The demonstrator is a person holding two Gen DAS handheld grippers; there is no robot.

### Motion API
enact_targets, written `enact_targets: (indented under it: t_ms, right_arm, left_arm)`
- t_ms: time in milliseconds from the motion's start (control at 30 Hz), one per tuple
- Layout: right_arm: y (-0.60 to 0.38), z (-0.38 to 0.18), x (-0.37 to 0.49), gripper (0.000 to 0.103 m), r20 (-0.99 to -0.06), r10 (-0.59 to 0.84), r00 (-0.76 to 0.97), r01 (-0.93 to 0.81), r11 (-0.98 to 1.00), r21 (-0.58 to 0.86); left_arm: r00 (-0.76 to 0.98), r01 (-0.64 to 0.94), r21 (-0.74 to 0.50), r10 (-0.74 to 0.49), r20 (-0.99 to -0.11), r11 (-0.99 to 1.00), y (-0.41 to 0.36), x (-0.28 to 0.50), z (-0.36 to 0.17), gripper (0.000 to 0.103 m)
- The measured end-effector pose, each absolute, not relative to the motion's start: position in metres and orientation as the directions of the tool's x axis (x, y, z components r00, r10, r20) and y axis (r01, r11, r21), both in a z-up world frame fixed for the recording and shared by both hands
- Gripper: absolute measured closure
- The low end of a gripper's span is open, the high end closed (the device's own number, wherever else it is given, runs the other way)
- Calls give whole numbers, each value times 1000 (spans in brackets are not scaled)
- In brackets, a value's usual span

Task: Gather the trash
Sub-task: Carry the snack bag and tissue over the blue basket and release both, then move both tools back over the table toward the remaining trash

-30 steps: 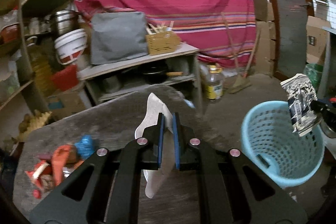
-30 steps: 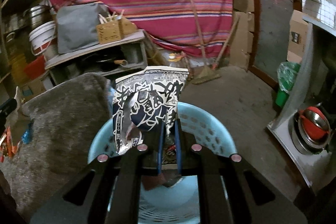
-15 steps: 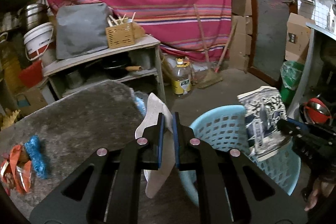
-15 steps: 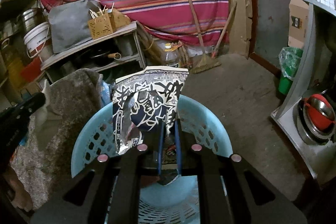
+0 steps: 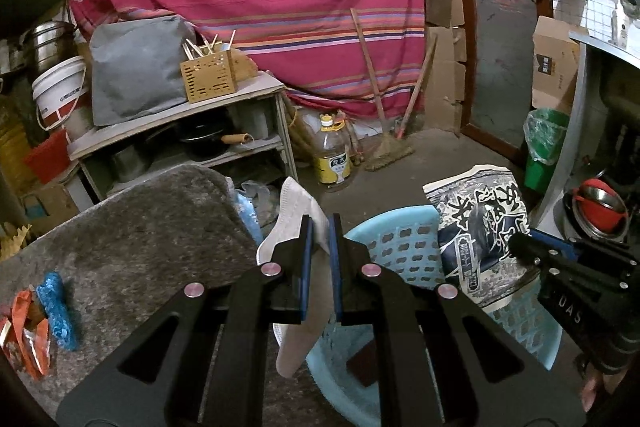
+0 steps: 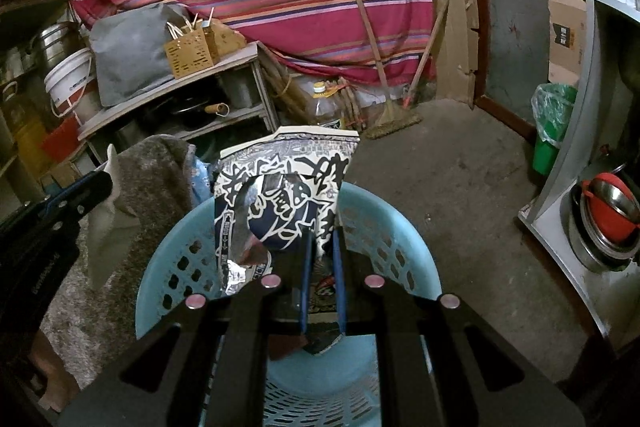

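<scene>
My left gripper (image 5: 319,227) is shut on a white face mask (image 5: 296,215), held at the left rim of a light blue perforated basket (image 5: 392,247). My right gripper (image 6: 320,243) is shut on a blue and white printed snack bag (image 6: 288,183) with a silver torn edge, held over the basket (image 6: 384,235). The right gripper also shows in the left wrist view (image 5: 524,243) with the bag (image 5: 476,227). The left gripper shows at the left of the right wrist view (image 6: 102,187). Orange wrappers (image 5: 24,331) and a blue scrap (image 5: 56,307) lie on the grey fuzzy mat (image 5: 140,247).
A shelf unit (image 5: 180,131) with pans and a bamboo box stands behind the mat. An oil bottle (image 5: 331,155) and a broom (image 5: 388,147) stand by the striped curtain. A green bin (image 5: 544,147) and red bowls (image 5: 600,203) are at the right.
My left gripper has swung right with the mask, from over the mat to the basket's rim. The right gripper still holds the bag over the basket, slightly nearer.
</scene>
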State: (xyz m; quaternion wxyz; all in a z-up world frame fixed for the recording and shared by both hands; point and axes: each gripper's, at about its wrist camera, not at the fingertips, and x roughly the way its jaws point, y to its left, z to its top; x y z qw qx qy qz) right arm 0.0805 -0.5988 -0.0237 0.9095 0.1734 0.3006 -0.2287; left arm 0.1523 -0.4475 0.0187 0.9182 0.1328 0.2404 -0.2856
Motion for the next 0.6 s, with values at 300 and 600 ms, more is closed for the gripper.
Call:
enact_targets:
  t_ms: [300, 600]
  right_arm:
    - [-600, -26, 79, 93, -631, -317, 708, 534, 825, 184]
    - [-600, -28, 80, 93, -636, -315, 705, 533, 827, 181]
  left_arm:
    - [702, 608, 99, -475, -531, 788, -450, 152, 16, 66]
    - [726, 595, 109, -474, -499, 796, -440, 145, 23, 35]
